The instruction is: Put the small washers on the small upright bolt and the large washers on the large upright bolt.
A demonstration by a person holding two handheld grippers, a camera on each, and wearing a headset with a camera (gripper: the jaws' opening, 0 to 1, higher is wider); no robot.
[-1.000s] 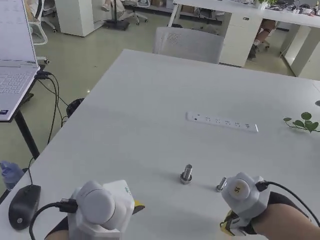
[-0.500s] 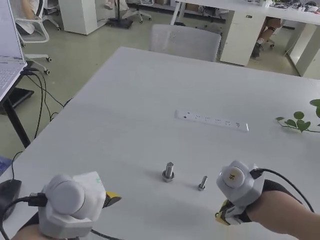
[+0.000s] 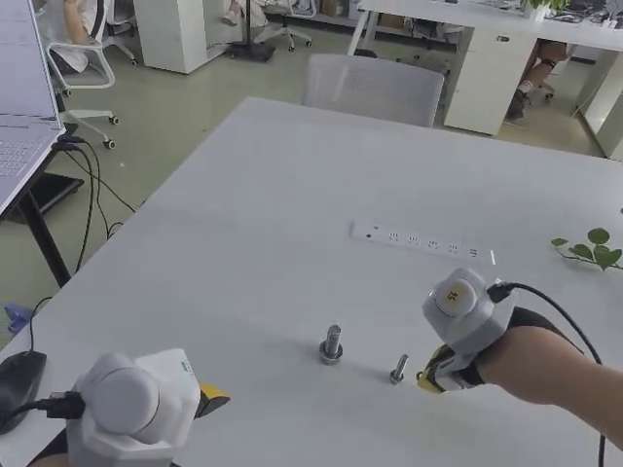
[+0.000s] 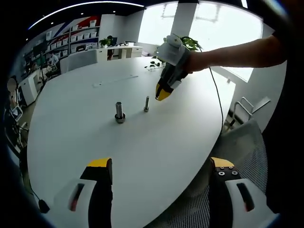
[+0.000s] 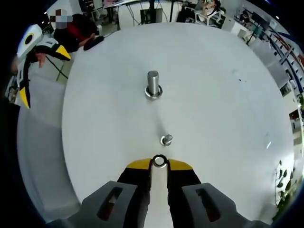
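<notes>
The large upright bolt [image 3: 332, 345] stands on the white table [image 3: 263, 224], with a ring at its base [image 5: 153, 85]. To its right stands the small upright bolt [image 3: 399, 369]. My right gripper [image 3: 428, 379] hovers just right of the small bolt, shut on a small washer [image 5: 160, 161] that sits a little short of the bolt's top [image 5: 166, 139]. My left gripper [image 3: 209, 399] rests low at the table's near left, open, with nothing between its fingers [image 4: 99, 166]. In the left gripper view both bolts [image 4: 119, 112] [image 4: 147, 104] and the right gripper [image 4: 161, 93] show ahead.
A white power strip [image 3: 422, 241] lies beyond the bolts. A green plant sprig [image 3: 594, 248] is at the right edge. A grey chair [image 3: 375, 89] stands at the far end. Left of the table are a laptop [image 3: 19, 97] and a black mouse [image 3: 15, 375].
My right gripper has moved forward and up, from near the table's front edge to right beside the small bolt. The left gripper has stayed low at the left. The head camera has shifted.
</notes>
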